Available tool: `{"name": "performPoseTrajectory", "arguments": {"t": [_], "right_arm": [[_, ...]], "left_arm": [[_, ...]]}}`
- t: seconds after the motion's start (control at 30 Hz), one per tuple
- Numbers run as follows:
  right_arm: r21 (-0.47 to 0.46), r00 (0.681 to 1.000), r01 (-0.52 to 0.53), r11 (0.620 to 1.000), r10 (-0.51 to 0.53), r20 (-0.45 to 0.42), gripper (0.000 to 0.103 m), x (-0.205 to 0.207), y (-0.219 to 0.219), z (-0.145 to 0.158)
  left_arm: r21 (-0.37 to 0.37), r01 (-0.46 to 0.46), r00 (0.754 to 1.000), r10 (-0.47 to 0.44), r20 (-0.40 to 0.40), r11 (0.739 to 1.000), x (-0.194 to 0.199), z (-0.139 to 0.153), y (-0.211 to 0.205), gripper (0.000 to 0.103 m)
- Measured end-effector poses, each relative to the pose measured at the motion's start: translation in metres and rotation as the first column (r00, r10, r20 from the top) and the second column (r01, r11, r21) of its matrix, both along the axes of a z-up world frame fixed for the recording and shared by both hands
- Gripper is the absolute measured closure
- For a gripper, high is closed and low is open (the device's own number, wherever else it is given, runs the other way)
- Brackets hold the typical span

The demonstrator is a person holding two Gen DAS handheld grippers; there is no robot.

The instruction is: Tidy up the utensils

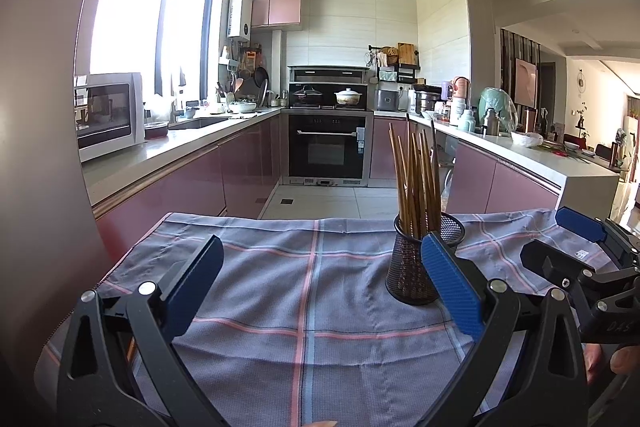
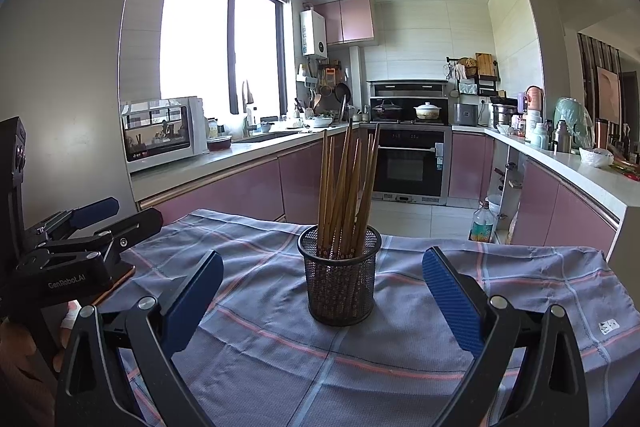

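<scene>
Chopsticks [image 2: 344, 187]: a bundle of brown sticks standing upright, slightly fanned, all inside the black mesh holder [image 2: 339, 281]. We count none lying loose on the cloth in either view. The holder stands upright on the checked blue-grey cloth [image 2: 400, 367] that covers the counter, toward its far half.

Right tongs [image 2: 322, 301]: spread wide and empty, the holder centred in the gap ahead of them, touching neither pad. Left tongs [image 1: 322, 287]: also spread wide and empty, aimed at bare cloth; the holder sits just beyond their right-hand pad, and we cannot tell whether pad and mesh touch.

Each wrist view catches the other tool at its edge, low over the cloth.

Our reading: the sorting looks finished, or nearly so. Every utensil we can see is already gathered in the holder, and nothing is in either grip. What may remain is only drawing the tongs away, unless further utensils lie out of view.
</scene>
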State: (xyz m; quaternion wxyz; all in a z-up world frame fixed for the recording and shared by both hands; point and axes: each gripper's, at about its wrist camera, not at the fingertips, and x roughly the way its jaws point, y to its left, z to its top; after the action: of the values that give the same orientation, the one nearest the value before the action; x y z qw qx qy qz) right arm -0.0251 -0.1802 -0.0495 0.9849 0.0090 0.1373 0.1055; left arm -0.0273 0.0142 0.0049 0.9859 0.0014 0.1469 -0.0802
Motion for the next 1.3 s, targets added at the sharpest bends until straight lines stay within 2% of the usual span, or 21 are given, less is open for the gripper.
{"name": "performPoseTrajectory", "arguments": {"t": [1.3], "right_arm": [[0.003,1.0,0.004,1.0,-0.004,-0.007,0.007,0.0024,0.0008,-0.0018]], "left_arm": [[-0.002,0.002,1.0,-0.002,-0.004,1.0,0.0001,-0.0011,-0.0008,0.006]]}}
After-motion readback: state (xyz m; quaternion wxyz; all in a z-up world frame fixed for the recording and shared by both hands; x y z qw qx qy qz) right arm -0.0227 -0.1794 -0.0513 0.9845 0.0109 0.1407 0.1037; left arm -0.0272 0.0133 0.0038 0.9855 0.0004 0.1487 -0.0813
